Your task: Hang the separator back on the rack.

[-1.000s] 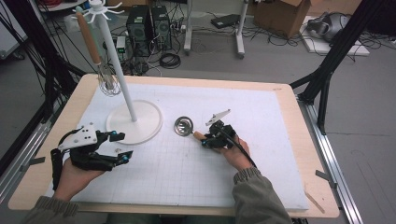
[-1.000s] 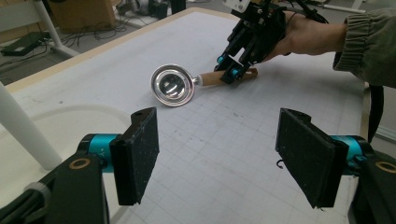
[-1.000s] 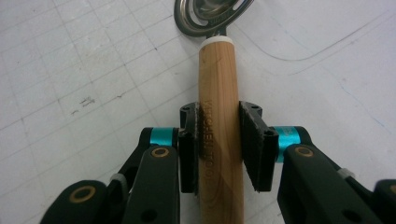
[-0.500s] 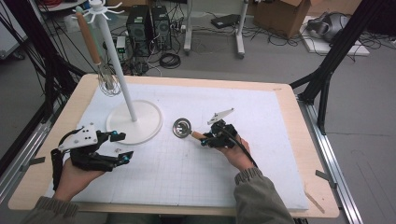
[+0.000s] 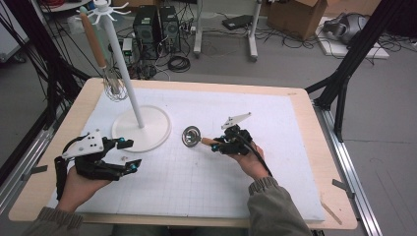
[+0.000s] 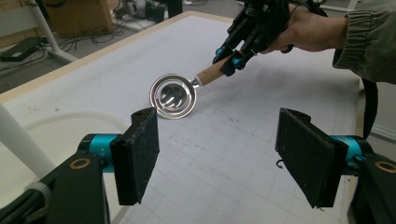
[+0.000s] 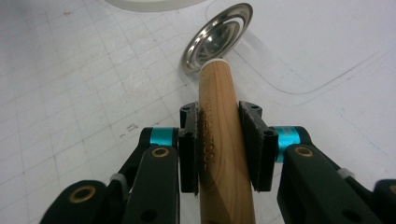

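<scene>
Work in hand: picking up a small metal strainer (image 5: pixel 191 136) by its wooden handle (image 7: pixel 223 154), probably to hang it on the white utensil stand (image 5: pixel 129 83) — a judgement from the whisk (image 5: pixel 104 59) already hanging there.

Right gripper (image 5: pixel 222 144): clamped on the wooden handle; in the right gripper view both black pads press the handle's sides, about midway along it.

Left gripper (image 5: pixel 126 154): jaws wide apart, holding nothing, resting low over the counter's (image 5: pixel 275 118) white gridded mat near the stand's round base (image 5: pixel 155 133).

Strainer position: near the middle of the mat, just right of the stand's base. The bowl looks tilted with its rim at or very near the mat; whether it has lifted clear I cannot tell.

Stand: upright at the left rear of the mat, with small hooks (image 5: pixel 115 7) at its top and the wooden-handled whisk hanging from one of them.

Done so far: the grasp on the handle is made and looks firm and centred.

Left to do: raise the strainer, carry it left and up to the top of the stand, and catch it on a free hook. How the handle's end would hang there is not visible.

Risk: the bowl end is the heavier side and may swing in the grip as it rises.
</scene>
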`<state>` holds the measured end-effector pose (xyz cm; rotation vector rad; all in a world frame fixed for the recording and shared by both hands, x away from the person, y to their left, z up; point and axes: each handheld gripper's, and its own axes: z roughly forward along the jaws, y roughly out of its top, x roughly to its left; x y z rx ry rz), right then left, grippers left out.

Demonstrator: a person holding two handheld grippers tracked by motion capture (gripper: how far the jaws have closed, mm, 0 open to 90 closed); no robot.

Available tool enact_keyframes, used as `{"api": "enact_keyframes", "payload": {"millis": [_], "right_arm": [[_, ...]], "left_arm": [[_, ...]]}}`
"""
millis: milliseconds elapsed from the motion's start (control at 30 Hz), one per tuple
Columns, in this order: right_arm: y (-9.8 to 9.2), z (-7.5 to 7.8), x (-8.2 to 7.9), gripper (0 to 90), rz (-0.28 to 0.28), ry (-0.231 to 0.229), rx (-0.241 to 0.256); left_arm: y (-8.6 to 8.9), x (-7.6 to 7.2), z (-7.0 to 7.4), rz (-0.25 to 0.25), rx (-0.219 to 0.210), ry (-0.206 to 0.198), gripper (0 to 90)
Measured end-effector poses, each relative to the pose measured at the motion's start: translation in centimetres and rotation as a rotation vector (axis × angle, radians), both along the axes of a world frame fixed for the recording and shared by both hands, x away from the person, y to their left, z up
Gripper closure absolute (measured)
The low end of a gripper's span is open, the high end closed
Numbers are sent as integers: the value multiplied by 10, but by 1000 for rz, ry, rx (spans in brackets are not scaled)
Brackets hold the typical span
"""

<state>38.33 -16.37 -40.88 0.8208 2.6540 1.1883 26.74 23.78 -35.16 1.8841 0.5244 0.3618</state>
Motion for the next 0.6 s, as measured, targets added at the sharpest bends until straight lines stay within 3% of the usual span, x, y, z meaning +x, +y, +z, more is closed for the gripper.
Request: {"api": "enact_keyframes", "payload": {"millis": [433,600], "right_arm": [[-1,11,-5,705,1,-19,39],[-2,10,-3,705,3,-9,22]], "left_arm": [[-2,1,2,-3,-1,-3,308],[-3,1,3,-5,-2,-6,308]]}}
